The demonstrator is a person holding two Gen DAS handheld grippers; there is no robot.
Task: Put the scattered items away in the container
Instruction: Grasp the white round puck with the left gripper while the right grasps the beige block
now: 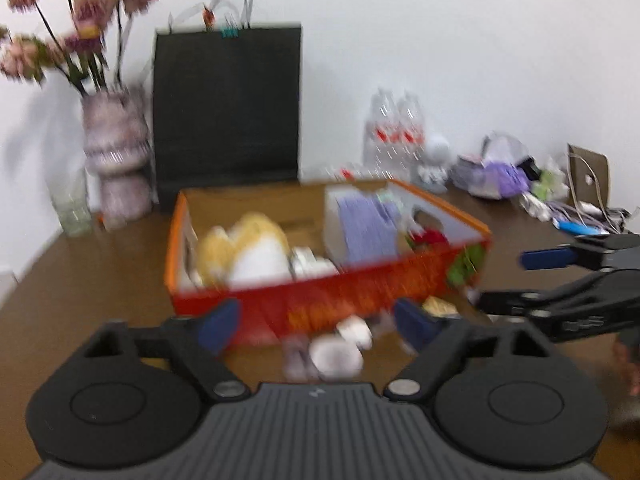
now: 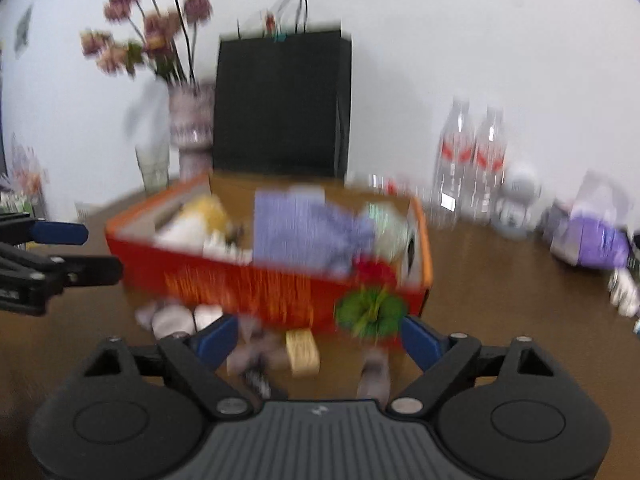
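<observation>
A red and orange cardboard box [image 1: 320, 292] [image 2: 248, 280] sits on the brown table and holds a yellow and white plush [image 1: 244, 248], a purple patterned pack [image 1: 368, 228] [image 2: 300, 228] and other items. Small pale items [image 1: 340, 348] [image 2: 176, 318] lie on the table before its front wall, with a small tan block [image 2: 303, 346] and a green and red flower piece [image 2: 370, 312] at the box corner. My left gripper [image 1: 316, 324] is open above the pale items. My right gripper [image 2: 320, 338] is open above the tan block. Both views are blurred.
A black paper bag [image 1: 228, 108] and a vase of pink flowers [image 1: 112, 148] stand behind the box. Two water bottles [image 2: 472, 160], a glass [image 2: 152, 164], a purple pack [image 2: 592, 240] and cables [image 1: 576, 208] crowd the back and right of the table.
</observation>
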